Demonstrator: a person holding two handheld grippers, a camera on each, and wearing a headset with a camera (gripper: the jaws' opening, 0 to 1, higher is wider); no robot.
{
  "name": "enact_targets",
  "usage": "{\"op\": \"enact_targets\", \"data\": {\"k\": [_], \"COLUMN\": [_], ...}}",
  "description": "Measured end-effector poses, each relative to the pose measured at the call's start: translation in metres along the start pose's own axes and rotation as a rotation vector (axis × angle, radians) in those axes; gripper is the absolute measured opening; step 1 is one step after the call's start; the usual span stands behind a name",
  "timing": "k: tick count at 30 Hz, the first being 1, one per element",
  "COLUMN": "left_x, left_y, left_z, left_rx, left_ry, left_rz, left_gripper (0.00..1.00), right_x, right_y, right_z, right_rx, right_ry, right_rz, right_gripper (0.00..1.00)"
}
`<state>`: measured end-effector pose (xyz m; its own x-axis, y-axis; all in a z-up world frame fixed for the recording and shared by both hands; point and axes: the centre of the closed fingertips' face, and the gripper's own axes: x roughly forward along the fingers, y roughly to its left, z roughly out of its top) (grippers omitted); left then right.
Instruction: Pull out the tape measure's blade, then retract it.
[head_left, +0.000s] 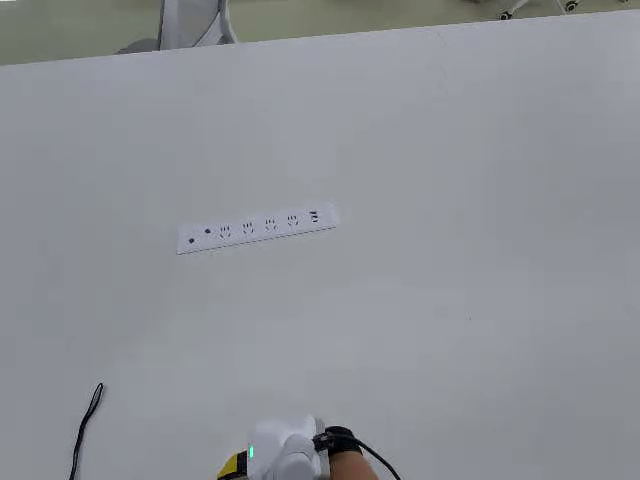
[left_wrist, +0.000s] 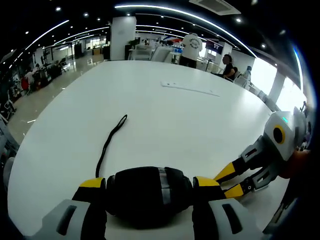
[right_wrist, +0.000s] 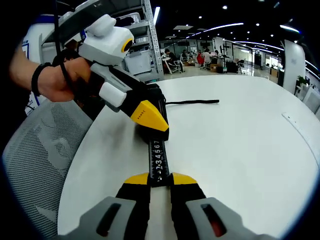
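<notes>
Tape measure (left_wrist: 148, 196): black case, low over the table (head_left: 420, 150) near its edge, held across its sides.
Blade (right_wrist: 157, 159): partly out. A short run of numerals shows between the case mouth and the right fingers, and it lies straight along the table.
Left gripper (left_wrist: 149, 182): yellow-tipped fingers closed on the case, one on each side. A hand (right_wrist: 55, 80) carries it in the right gripper view.
Right gripper (right_wrist: 160, 178): fingers narrow, pinching the blade at its outer end. Whether the end hook sits past the pads cannot be told.
Strap (left_wrist: 112, 137): black loop running out from beside the case, slack on the table, off the blade's line.
Stage (judged): blade partly drawn, retraction not yet done.
Risk, slip: the thin, smooth blade is held by pinch alone. If the right fingers lose it, the spring would likely whip it back into the case.
Risk, twist: a pull off the line of the mouth could turn the case in the left fingers and kink the blade.
Risk, edge: the work sits close to the table edge, so a dropped case could go over.
Surroundings: power strip (head_left: 257, 229) mid-table, well apart. Mesh chair (right_wrist: 45, 150) beside the edge.
</notes>
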<state>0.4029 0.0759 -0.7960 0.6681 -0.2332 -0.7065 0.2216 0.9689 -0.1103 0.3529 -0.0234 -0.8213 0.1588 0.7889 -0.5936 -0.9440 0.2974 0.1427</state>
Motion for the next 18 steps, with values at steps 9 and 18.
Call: {"op": "enact_targets", "data": {"k": [9,18], "left_x": [0.0101,0.0082], "left_y": [-0.0039,-0.0051], "left_z": [-0.0055,-0.0043], "left_rx": [0.03,0.055], "left_ry": [0.087,0.072], "left_rz": [-0.073,-0.094], "left_gripper": [0.71,0.69], "right_x": [-0.0001,0.0021], "right_y": [0.0009,0.0009], "right_z": [0.0011,0.0025], "right_rx": [-0.02,-0.009], "right_ry": [-0.014,-0.023], "right_rz": [-0.017,-0.02], "right_gripper": [0.14,0.13]}}
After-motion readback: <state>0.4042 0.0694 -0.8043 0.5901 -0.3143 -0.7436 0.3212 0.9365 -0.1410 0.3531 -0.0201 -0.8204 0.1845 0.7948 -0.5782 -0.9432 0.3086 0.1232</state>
